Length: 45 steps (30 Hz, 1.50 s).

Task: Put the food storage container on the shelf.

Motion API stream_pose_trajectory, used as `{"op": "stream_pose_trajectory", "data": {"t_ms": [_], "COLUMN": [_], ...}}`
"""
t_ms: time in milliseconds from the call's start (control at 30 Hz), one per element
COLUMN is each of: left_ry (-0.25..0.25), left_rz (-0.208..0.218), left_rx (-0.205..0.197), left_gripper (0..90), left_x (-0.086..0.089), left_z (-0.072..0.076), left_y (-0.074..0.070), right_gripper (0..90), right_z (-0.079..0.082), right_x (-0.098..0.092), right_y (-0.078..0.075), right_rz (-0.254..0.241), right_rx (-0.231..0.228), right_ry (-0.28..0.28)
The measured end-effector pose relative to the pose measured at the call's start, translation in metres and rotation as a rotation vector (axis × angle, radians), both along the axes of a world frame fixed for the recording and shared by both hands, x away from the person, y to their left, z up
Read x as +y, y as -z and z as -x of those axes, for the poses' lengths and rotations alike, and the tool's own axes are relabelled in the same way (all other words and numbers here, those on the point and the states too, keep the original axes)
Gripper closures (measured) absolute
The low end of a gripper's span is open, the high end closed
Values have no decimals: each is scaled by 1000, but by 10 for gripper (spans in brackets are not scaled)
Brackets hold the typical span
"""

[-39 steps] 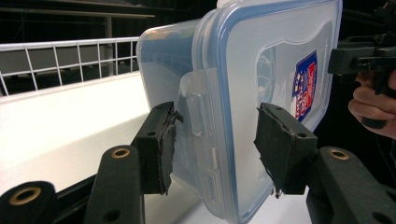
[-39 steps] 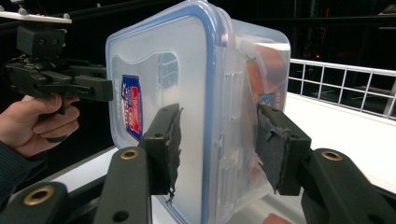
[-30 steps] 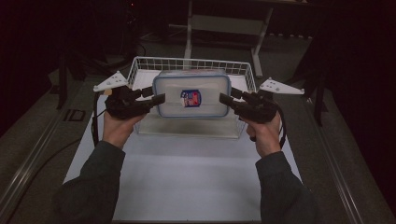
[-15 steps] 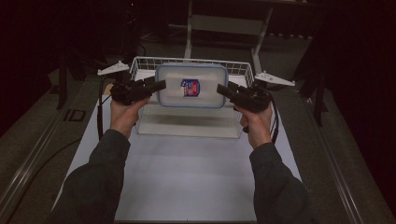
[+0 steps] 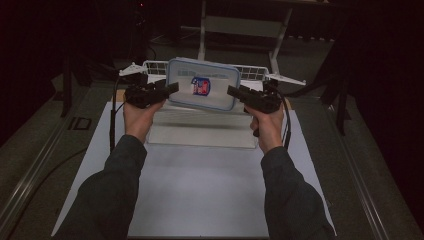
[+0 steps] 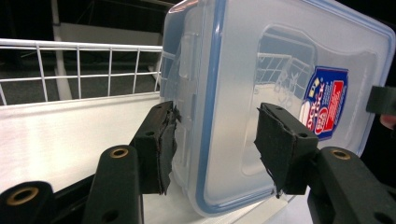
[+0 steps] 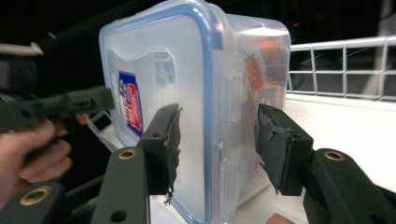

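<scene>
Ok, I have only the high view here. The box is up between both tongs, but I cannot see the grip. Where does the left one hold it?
Observer: In the left gripper view the left tongs straddle the blue-rimmed edge of the box. One pad is on the lid face and the other is against the side latch.
Operator: And the right one?
Observer: The right tongs take the opposite end the same way, with one pad on the lid side and one on the body side.
Operator: Is the box empty?
Observer: No. The right gripper view shows something orange through the clear wall, too blurred to name.
</scene>
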State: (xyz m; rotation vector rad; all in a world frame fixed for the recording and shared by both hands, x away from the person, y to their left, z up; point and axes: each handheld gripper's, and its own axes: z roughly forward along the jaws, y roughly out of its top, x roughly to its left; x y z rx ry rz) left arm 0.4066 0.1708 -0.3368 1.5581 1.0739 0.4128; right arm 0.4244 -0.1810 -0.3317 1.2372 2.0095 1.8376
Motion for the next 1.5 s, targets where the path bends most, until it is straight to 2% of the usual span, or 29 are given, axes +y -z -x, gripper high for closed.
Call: {"op": "stream_pose_trajectory", "data": {"t_ms": [67,133,200,233,267,300,333,433,467,533,667,700,833,933,967,1000,1067,1100,1133,1167,1200,1267,1400,1433,1467,1500], "left_ry": [1,5,3,1,1,0,-6,-26,-29,-53,-56,-48,-31,-2,-2,21,36,36,50,50,52,57,44,44,31,27], "left_rz": [11,21,27,30,30,31,24,29,57,43,30,16,-12,-82,-82,-134,-179,-179,-198,-198,-218,-215,-264,-264,-267,-264], "left_rx": [5,10,13,12,12,16,23,30,22,33,31,27,21,23,23,14,4,4,2,2,-5,-6,-9,-9,-14,-19], "left_gripper": [498,508,508,503,504,502,501,493,477,478,472,469,465,463,463,463,456,454,453,449,440,435,404,395,395,387], "left_x": [1,1,0,0,0,0,0,2,4,5,6,7,8,11,11,12,14,14,18,18,23,29,42,42,48,51], "left_z": [0,-1,-1,-1,-1,-2,-2,-2,-2,-3,-1,1,6,18,18,26,36,36,48,48,61,74,97,97,106,111], "left_y": [0,0,0,0,0,1,2,3,3,2,3,4,3,0,0,-2,-3,-3,-2,-2,0,4,13,13,17,19], "right_gripper": [513,515,515,491,491,421,408,393,394,402,400,398,396,393,393,392,378,371,358,358,333,308,281,280,280,275], "right_z": [-5,-10,-11,-13,-13,-14,-15,-15,-15,-13,-9,-4,9,20,25,30,40,45,49,49,59,71,96,102,102,113], "right_x": [-4,-6,-6,-4,-4,0,0,-3,-3,-2,2,6,10,10,9,7,2,0,-2,-2,-8,-13,-23,-26,-26,-32], "right_y": [1,1,0,-4,-4,-6,-6,-5,-5,-5,-5,-7,-11,-14,-15,-15,-15,-14,-13,-13,-11,-6,9,13,13,22], "right_rz": [-64,-104,-111,-99,-99,-20,7,4,10,42,90,153,287,378,387,391,399,407,415,415,424,431,457,457,457,451], "right_rx": [47,97,109,137,137,129,128,127,125,110,87,52,-27,-70,-77,-79,-95,-105,-111,-111,-114,-118,-135,-137,-137,-134], "right_ry": [-6,17,31,74,74,111,123,128,117,103,85,72,55,34,20,5,-19,-25,-27,-27,-29,-28,-29,-30,-30,-28]}}
